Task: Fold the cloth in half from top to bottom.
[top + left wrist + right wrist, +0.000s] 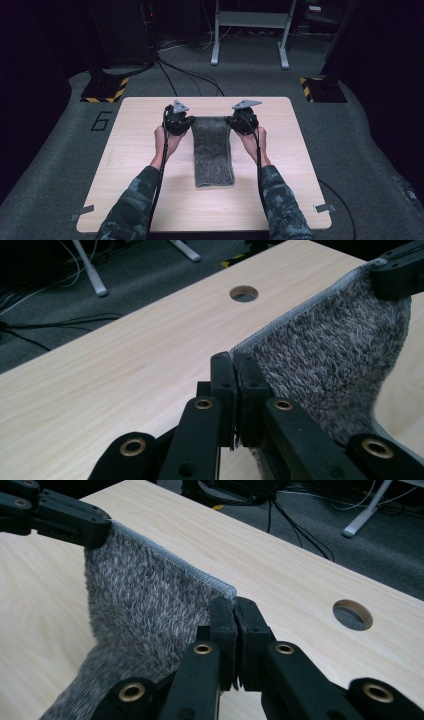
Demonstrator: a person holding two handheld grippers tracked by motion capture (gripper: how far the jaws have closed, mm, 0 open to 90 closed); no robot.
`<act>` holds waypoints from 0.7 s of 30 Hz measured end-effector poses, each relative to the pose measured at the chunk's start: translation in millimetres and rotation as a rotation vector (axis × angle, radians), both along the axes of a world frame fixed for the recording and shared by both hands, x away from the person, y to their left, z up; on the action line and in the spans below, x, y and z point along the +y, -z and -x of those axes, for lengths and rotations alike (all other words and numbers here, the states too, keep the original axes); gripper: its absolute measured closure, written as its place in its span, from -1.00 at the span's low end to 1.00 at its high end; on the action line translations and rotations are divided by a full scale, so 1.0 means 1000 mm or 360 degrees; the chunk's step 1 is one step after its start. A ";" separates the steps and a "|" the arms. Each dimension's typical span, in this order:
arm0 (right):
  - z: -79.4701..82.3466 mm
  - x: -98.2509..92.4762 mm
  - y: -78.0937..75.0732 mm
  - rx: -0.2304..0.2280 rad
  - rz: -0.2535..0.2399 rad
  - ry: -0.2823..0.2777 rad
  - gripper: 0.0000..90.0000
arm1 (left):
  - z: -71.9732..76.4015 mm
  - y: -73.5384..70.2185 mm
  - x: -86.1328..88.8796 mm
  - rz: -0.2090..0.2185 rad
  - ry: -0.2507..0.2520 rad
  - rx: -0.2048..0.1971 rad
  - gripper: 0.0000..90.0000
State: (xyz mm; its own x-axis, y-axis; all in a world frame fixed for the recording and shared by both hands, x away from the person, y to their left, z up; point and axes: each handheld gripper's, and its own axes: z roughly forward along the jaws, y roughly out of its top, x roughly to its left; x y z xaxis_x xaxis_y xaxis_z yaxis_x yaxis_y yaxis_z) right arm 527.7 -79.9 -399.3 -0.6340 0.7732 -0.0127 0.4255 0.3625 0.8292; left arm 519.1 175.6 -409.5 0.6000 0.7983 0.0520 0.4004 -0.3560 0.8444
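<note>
Between our two tongs, the left tongs (186,121) and the right tongs (236,121) each clamped on a far corner, the grey towel (213,150) sags soft and light toward the desk (140,150), so we judge its stitched corners the surest hold.

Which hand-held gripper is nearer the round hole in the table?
Right. The right hand-held gripper pinches the towel corner beside the hole; the left hand-held gripper holds the opposite corner, farther off.
</note>
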 end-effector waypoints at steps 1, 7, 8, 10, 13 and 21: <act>0.004 -0.001 0.001 0.0000 -0.0011 -0.0007 0.96 | 0.004 0.002 0.000 0.0008 0.0013 0.0007 0.96; 0.033 -0.006 0.015 0.0003 0.0005 -0.0073 0.95 | 0.030 0.017 -0.001 0.0003 0.0091 0.0035 0.96; 0.037 -0.007 0.017 0.0007 0.0002 -0.0080 0.95 | 0.034 0.019 -0.001 0.0000 0.0102 0.0039 0.96; 0.046 -0.010 0.024 0.0010 0.0013 -0.0095 0.95 | 0.042 0.024 -0.002 -0.0002 0.0129 0.0056 0.96; 0.060 -0.014 0.037 0.0034 -0.0002 -0.0108 0.95 | 0.052 0.030 -0.003 -0.0010 0.0167 0.0077 0.96; 0.088 -0.016 0.061 0.0082 -0.0009 -0.0147 0.94 | 0.075 0.053 -0.004 -0.0042 0.0221 0.0152 0.94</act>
